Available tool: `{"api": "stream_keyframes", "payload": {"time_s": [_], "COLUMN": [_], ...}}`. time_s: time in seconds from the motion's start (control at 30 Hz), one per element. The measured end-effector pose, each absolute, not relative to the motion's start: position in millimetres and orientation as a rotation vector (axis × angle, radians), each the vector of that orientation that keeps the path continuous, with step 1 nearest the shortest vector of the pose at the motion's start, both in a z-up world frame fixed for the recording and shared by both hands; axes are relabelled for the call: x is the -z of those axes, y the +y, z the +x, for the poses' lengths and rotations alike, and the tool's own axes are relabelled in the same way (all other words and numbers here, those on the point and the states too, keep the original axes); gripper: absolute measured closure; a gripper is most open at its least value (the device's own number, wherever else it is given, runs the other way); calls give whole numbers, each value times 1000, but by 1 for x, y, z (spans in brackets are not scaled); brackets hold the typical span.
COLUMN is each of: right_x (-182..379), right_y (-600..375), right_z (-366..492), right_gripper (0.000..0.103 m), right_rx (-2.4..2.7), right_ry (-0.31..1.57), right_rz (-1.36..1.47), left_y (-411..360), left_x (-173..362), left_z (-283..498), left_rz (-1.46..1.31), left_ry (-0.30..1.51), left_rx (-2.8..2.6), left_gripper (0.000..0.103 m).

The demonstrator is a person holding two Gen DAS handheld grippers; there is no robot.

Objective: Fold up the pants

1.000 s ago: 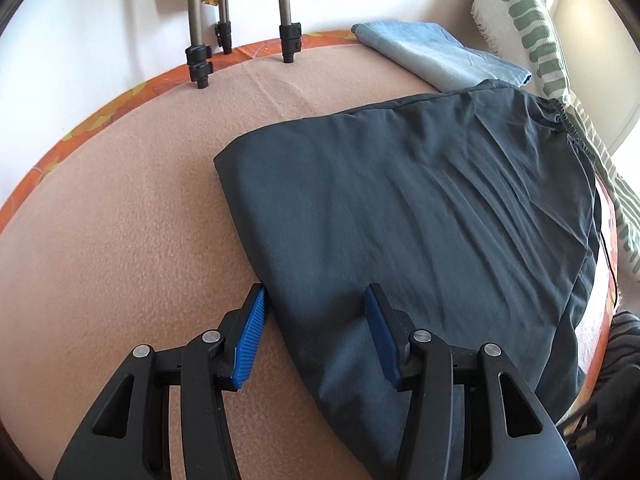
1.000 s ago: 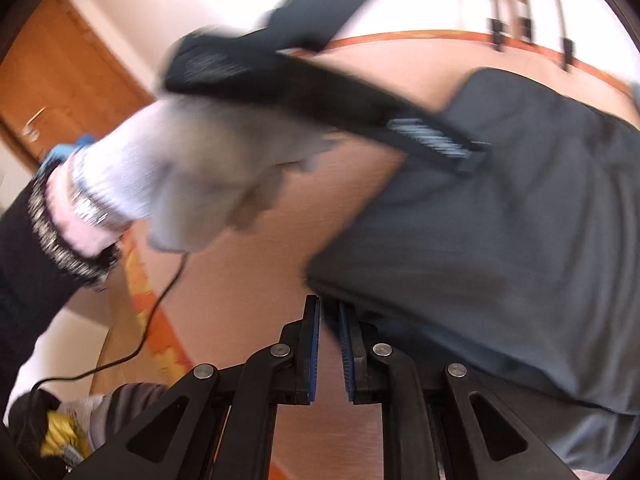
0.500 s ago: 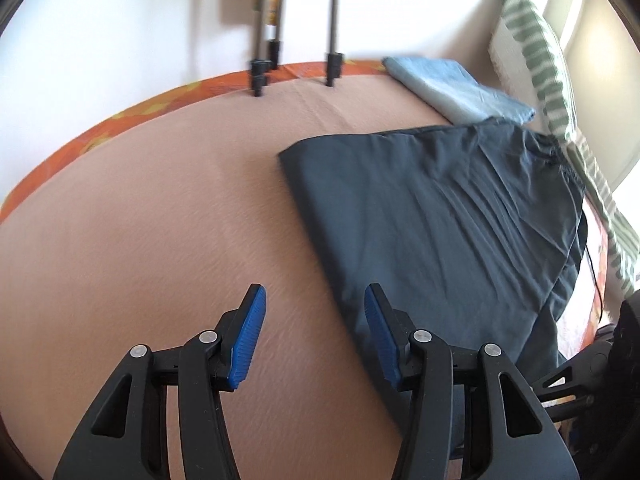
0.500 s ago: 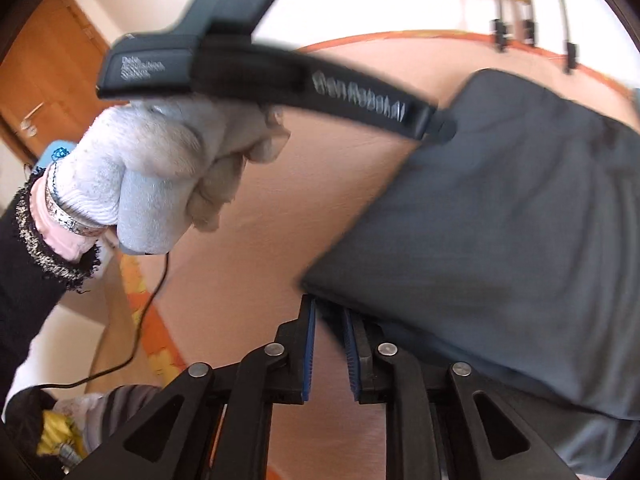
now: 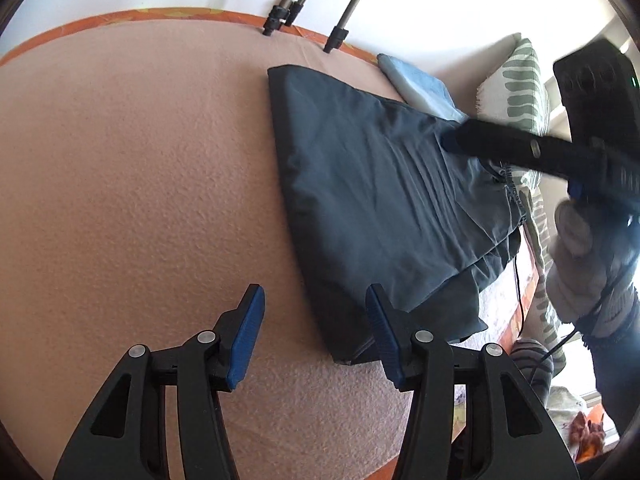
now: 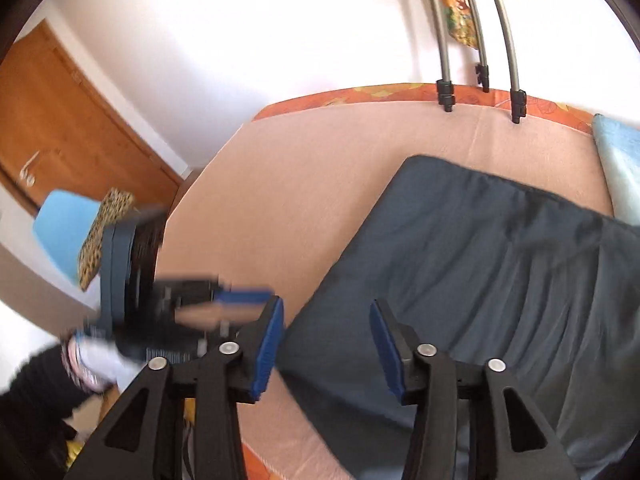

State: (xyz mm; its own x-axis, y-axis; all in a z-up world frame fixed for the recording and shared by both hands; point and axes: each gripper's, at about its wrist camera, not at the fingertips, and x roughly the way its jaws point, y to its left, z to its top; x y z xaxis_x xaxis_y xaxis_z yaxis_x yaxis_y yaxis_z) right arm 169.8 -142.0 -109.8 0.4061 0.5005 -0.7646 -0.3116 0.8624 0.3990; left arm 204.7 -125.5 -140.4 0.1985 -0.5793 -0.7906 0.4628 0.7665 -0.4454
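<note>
The dark grey-blue pants (image 5: 376,192) lie folded in half on the pink blanket (image 5: 140,184), and they also show in the right wrist view (image 6: 480,264). My left gripper (image 5: 314,320) is open and empty, above the blanket at the pants' near left corner. My right gripper (image 6: 326,332) is open and empty, just above the pants' near edge. The right gripper's black body (image 5: 532,148) shows over the waistband side in the left wrist view. The left gripper (image 6: 188,304) shows blurred at the left in the right wrist view.
A folded light blue cloth (image 5: 420,84) lies beyond the pants. A green-striped pillow (image 5: 520,80) stands at the right. Metal legs (image 5: 336,40) rest on the blanket's far edge. A wooden door (image 6: 68,128) and a blue chair (image 6: 64,236) are off the bed's left side.
My right gripper has opened and let go of the pants' edge. My left gripper has pulled back to the left, off the pants. The pants now lie flat.
</note>
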Motion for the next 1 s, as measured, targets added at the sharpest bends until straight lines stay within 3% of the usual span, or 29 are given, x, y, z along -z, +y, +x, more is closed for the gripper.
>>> {"api": "stream_keyframes", "payload": {"time_s": [0.17, 0.37, 0.5, 0.63, 0.8, 1.0], "right_x": [95, 123, 140, 155, 167, 167], "right_y": [-167, -154, -139, -125, -109, -119], "right_z": [237, 293, 316, 330, 335, 337], "right_gripper": [51, 52, 52, 54, 54, 85], "right_rx": [-445, -331, -259, -207, -161, -130], "right_ry": [1088, 1197, 1251, 1292, 1330, 1331], "right_rz": [205, 187, 107, 15, -95, -118], "left_y": [-128, -133, -137, -144, -151, -166], "left_x": [144, 145, 144, 137, 127, 127], "left_z": [200, 194, 190, 187, 181, 176], "left_rz": [-158, -185, -175, -148, -116, -48], "left_ry": [1158, 1161, 1148, 1114, 1083, 1068], "left_rx": [733, 765, 792, 807, 820, 815], "left_gripper": [51, 54, 69, 78, 78, 78]}}
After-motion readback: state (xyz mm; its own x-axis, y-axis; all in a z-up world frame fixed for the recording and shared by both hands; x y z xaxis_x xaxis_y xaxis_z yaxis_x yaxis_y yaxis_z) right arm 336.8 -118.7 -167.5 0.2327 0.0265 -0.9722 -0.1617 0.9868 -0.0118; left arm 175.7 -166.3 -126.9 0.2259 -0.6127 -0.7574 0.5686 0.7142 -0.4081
